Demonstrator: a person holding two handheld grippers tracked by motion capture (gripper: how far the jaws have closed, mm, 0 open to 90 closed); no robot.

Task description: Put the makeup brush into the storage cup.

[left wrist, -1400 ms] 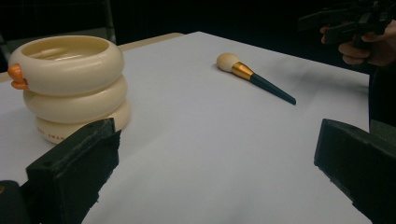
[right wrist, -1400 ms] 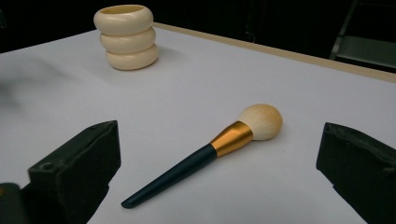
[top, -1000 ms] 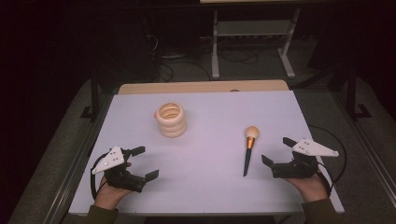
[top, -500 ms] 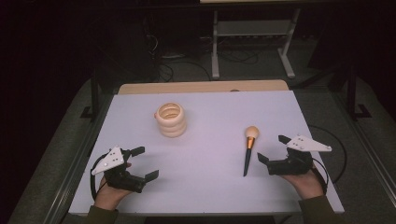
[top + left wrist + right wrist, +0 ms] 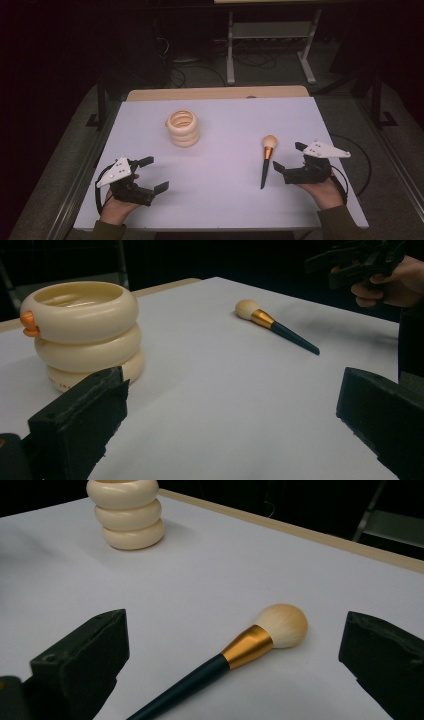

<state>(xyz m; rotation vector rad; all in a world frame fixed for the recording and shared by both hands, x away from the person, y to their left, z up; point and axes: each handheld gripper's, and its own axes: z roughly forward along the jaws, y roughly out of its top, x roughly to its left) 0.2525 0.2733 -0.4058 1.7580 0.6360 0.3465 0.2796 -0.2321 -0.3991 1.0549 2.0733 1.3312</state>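
R tongs (image 5: pixel 289 157) spread wide, nothing between them; w/ the makeup brush (image 5: pixel 266 159) lying just to their inner side on the bench (image 5: pixel 225 125). In the right gripper view the brush (image 5: pixel 235 652) sits between the two jaws but farther out, not touched.

Brush long axis: runs roughly away from the person, tilted a bit; bristle head at far end, dark handle tip at near end, gold ferrule just behind head. Handle lies nearly parallel to the R tongs' reach, so a grab prob. needs the hand turned to cross the handle.

L tongs (image 5: pixel 156 174) also gaping, empty, well apart from brush, across the bench. R hand (image 5: pixel 325 192) clearly nearer.

Ringed cream cup (image 5: pixel 183 128): far side of brush, toward L, upright, standing free. Small orange knob on its rim in left gripper view (image 5: pixel 28 323).

Surface: flat, pale, matte, bare around brush; room to approach from any side. Surroundings dark; metal frame legs behind bench, cables on floor.
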